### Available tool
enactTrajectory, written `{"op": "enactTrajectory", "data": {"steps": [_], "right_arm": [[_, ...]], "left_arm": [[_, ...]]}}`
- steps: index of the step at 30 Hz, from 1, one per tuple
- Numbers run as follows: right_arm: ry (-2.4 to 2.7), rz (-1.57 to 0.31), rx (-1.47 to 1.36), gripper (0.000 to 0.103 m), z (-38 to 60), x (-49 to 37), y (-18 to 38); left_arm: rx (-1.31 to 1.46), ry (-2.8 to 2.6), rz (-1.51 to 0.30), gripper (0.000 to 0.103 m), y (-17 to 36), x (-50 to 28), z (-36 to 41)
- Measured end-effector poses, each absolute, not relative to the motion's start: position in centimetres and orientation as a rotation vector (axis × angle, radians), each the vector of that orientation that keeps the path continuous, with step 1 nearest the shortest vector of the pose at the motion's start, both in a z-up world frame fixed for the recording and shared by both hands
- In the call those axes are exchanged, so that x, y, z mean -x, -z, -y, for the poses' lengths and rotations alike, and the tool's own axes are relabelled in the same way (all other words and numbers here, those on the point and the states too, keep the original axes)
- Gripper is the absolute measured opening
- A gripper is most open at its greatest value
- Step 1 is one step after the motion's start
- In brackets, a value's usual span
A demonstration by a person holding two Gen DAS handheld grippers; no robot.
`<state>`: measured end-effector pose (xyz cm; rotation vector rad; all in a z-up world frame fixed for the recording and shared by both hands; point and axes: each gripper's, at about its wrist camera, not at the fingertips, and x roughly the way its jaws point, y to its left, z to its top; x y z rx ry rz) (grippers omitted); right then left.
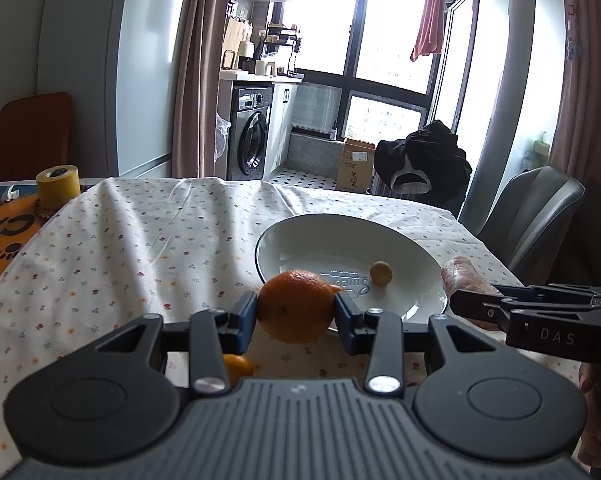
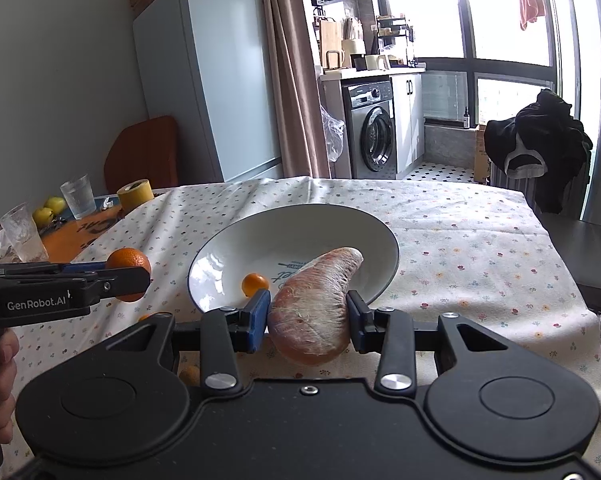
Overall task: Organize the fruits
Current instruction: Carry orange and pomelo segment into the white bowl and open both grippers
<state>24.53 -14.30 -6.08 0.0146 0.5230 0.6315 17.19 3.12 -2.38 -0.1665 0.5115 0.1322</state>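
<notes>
Left wrist view: left gripper (image 1: 296, 314) clamps an orange (image 1: 294, 306), right gripper (image 2: 308, 320) a wrapped fruit (image 2: 314, 300); next, release both into the plate (image 1: 300, 236).

Left claw (image 1: 296, 307) clamped on an orange (image 1: 294, 306), held above the near rim of the white plate (image 1: 312, 236). One small yellowish fruit (image 1: 381, 273) in the plate. Second orange piece (image 1: 236, 368) under claw, mostly hidden, probably on the bench (image 1: 120, 248). Right claw (image 1: 472, 304) enters from right, grip unclear.
</notes>
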Motion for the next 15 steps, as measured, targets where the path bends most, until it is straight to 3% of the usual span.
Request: {"op": "enactTrajectory", "data": {"steps": [15], "right_arm": [[-0.644,-0.546,-0.023,0.039,13.2,-27.1,6.6]], "left_arm": [[0.192,-0.106,-0.552,0.04,3.2,-20.8,-2.9]]}}
